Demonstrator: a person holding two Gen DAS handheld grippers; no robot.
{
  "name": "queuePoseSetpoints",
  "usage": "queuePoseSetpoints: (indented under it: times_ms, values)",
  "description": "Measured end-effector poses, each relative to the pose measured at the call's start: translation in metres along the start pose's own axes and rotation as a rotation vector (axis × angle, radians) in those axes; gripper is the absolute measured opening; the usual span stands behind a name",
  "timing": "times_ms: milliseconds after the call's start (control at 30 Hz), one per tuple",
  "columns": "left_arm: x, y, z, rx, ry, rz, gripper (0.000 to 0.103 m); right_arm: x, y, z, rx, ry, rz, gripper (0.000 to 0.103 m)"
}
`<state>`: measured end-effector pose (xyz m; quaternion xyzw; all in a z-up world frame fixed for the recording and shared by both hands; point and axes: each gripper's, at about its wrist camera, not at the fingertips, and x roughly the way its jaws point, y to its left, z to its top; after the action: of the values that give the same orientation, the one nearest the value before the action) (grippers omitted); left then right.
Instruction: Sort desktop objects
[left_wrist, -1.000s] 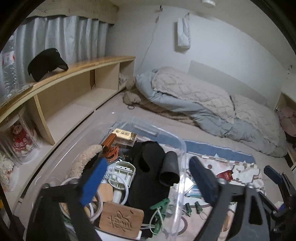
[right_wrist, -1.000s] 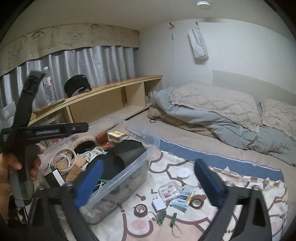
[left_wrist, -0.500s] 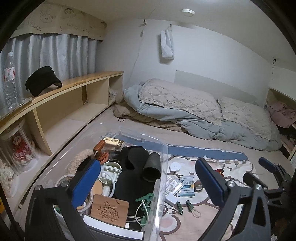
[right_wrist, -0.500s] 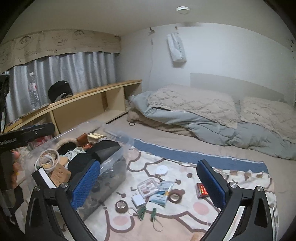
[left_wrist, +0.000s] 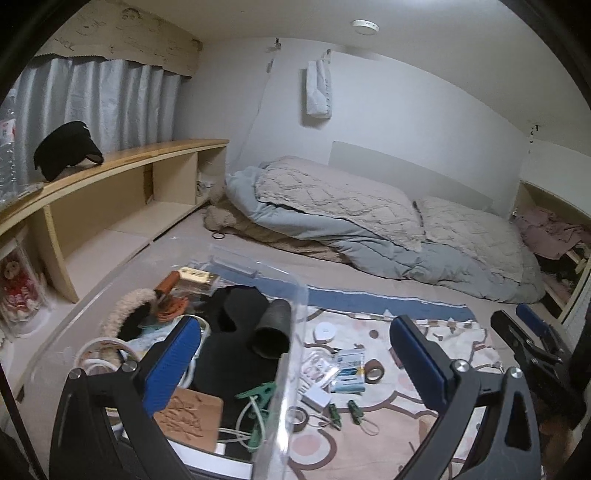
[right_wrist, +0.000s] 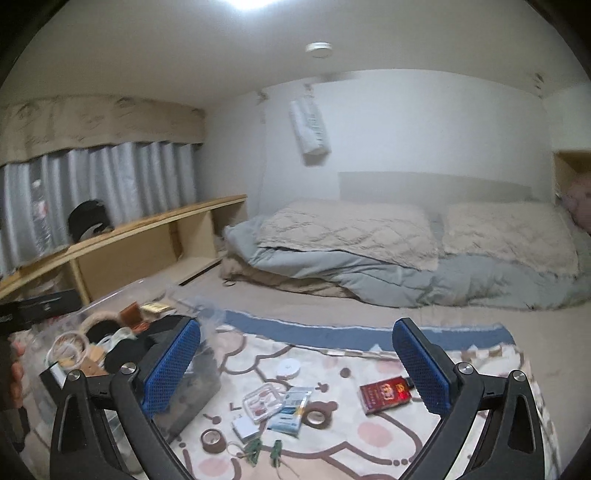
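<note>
The small desktop objects lie loose on the patterned blanket (right_wrist: 369, 435), just beside the clear plastic bin (left_wrist: 291, 332), which is already quite full. Both grippers hang above them with nothing held. The left gripper (left_wrist: 295, 354) has just been opening its jaws and they now stand wide apart, with no object between them; the jaws of the right gripper (right_wrist: 295, 365) also stand wide apart and are empty.

I judge that all these things are light. The red box (right_wrist: 386, 393) is stiff and flat, so it is best taken across its two long edges. The two rolls of brown tape (right_wrist: 317, 416) are rigid rings; pinching one across the outer wall should hold well. The clear case (right_wrist: 263, 400) looks smooth and maybe slippery, so a grip on its short sides seems safer. The blue and white packet (right_wrist: 291, 408) is thin and soft and lies partly under the case, so it may bend or slide. The green clips (right_wrist: 275, 451) are tiny with thin loops, so they are easy to miss. The white round disc (right_wrist: 289, 368) is low and hard to get under.

The right view is blurred, so labels cannot be read. The bin wall bends the view of what is behind it, and the left gripper's fingers cover part of the bin contents. The bottom of the blanket is cut off.
</note>
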<state>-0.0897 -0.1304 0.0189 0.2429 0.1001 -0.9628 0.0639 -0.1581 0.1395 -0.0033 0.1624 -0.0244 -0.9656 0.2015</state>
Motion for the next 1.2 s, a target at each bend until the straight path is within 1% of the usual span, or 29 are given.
queuePoseSetpoints:
  times_ms: [100, 333, 400, 500, 567, 833, 933, 1000, 1033, 1100, 1167, 1200]
  values:
    - [0.007, -0.010, -0.006, 0.023, -0.003, -0.029, 0.103, 0.003, -0.014, -0.006, 0.019, -0.001, -0.063, 0.103]
    - [0.030, -0.045, -0.026, 0.127, 0.037, -0.036, 0.103, 0.018, -0.045, -0.030, 0.016, 0.085, -0.198, 0.103]
    - [0.036, -0.058, -0.034, 0.166, 0.047, -0.049, 0.103, 0.022, -0.052, -0.039, -0.014, 0.110, -0.237, 0.103]
    - [0.045, -0.075, -0.042, 0.199, 0.063, -0.071, 0.103, 0.029, -0.058, -0.053, -0.057, 0.157, -0.263, 0.103]
    - [0.050, -0.085, -0.048, 0.215, 0.076, -0.091, 0.103, 0.034, -0.062, -0.063, -0.072, 0.189, -0.266, 0.103]
    - [0.075, -0.115, -0.070, 0.224, 0.157, -0.167, 0.103, 0.054, -0.064, -0.112, -0.185, 0.410, -0.240, 0.103]
    - [0.087, -0.122, -0.081, 0.237, 0.201, -0.179, 0.103, 0.058, -0.071, -0.129, -0.161, 0.491, -0.206, 0.103]
    - [0.094, -0.128, -0.089, 0.257, 0.225, -0.180, 0.097, 0.061, -0.079, -0.140, -0.121, 0.547, -0.189, 0.103]
    - [0.099, -0.132, -0.093, 0.270, 0.239, -0.180, 0.092, 0.062, -0.083, -0.144, -0.104, 0.570, -0.184, 0.103]
    - [0.107, -0.137, -0.100, 0.286, 0.262, -0.177, 0.089, 0.066, -0.091, -0.153, -0.051, 0.622, -0.163, 0.103]
    - [0.115, -0.140, -0.107, 0.288, 0.282, -0.174, 0.085, 0.068, -0.100, -0.161, 0.021, 0.661, -0.139, 0.097]
    - [0.119, -0.141, -0.111, 0.283, 0.292, -0.160, 0.083, 0.070, -0.103, -0.165, 0.047, 0.679, -0.122, 0.085]
